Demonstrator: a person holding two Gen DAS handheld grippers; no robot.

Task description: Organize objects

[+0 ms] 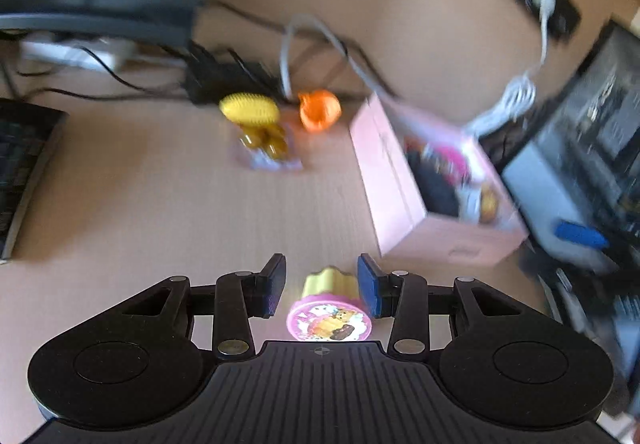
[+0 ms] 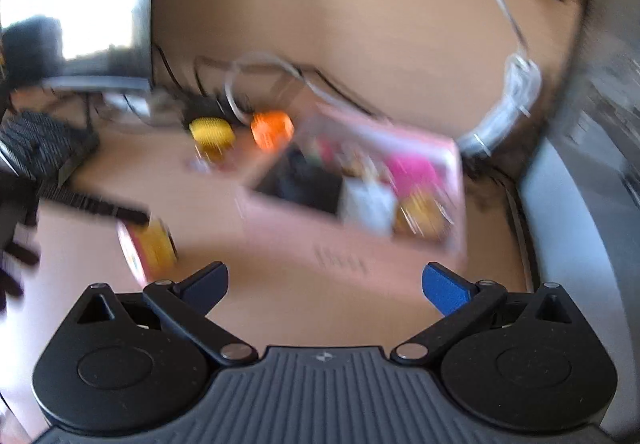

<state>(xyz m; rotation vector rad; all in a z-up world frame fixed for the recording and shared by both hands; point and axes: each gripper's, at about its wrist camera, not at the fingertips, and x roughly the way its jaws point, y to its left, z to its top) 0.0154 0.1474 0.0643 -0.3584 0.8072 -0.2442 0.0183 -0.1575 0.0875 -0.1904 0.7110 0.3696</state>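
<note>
My left gripper is shut on a toy cupcake with a yellow fluted body and a round pink picture end that faces the camera. The same toy cupcake shows at the left of the right wrist view, above the wooden table. An open pink box with several toys inside stands just ahead and to the right. My right gripper is open with nothing between its fingers, close in front of the pink box. A yellow ribbed toy and an orange toy lie behind on the table.
A dark keyboard lies at the left edge. Black and white cables and a monitor base crowd the back. A grey device with a blue part stands right of the box. Both views are motion-blurred.
</note>
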